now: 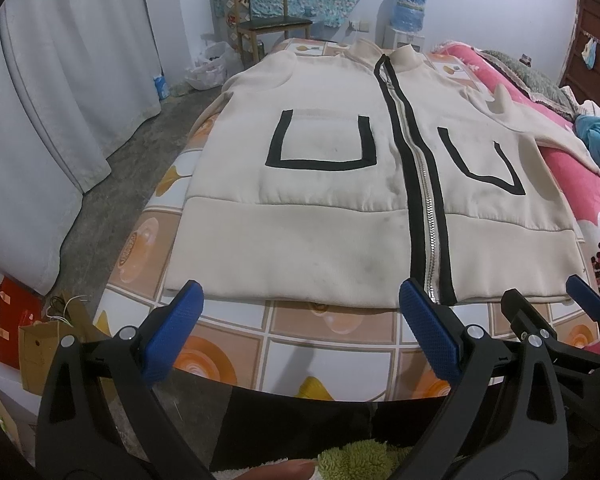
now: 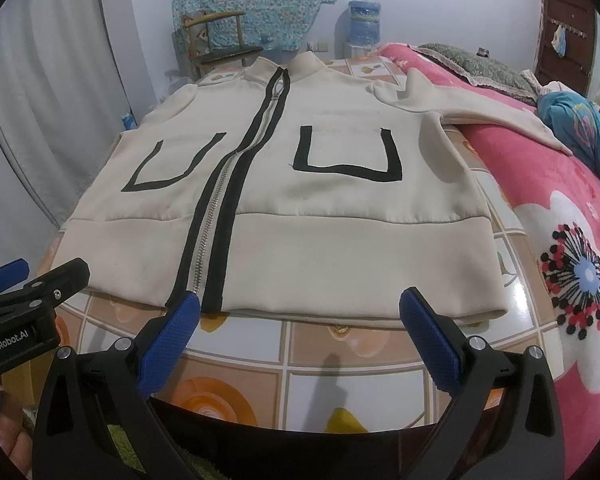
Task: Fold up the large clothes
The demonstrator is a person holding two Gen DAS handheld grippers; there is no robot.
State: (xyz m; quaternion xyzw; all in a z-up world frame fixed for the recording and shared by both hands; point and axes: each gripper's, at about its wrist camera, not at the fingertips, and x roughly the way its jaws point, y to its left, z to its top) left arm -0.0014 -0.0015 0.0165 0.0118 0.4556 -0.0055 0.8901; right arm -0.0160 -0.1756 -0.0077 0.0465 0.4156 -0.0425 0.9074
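Where jacket (image 1: 320, 208) lies, tiled tbl (image 1: 332, 324), curtain (image 1: 60, 80)

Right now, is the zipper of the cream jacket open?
No, the silver zipper of the cream jacket is closed from the hem up to the collar, with the black strips together.

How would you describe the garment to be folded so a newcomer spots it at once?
On the tiled-pattern table beside the pink blanket lies a cream jacket, spread flat. Its black-edged zip and two black U-shaped pocket outlines set it apart.
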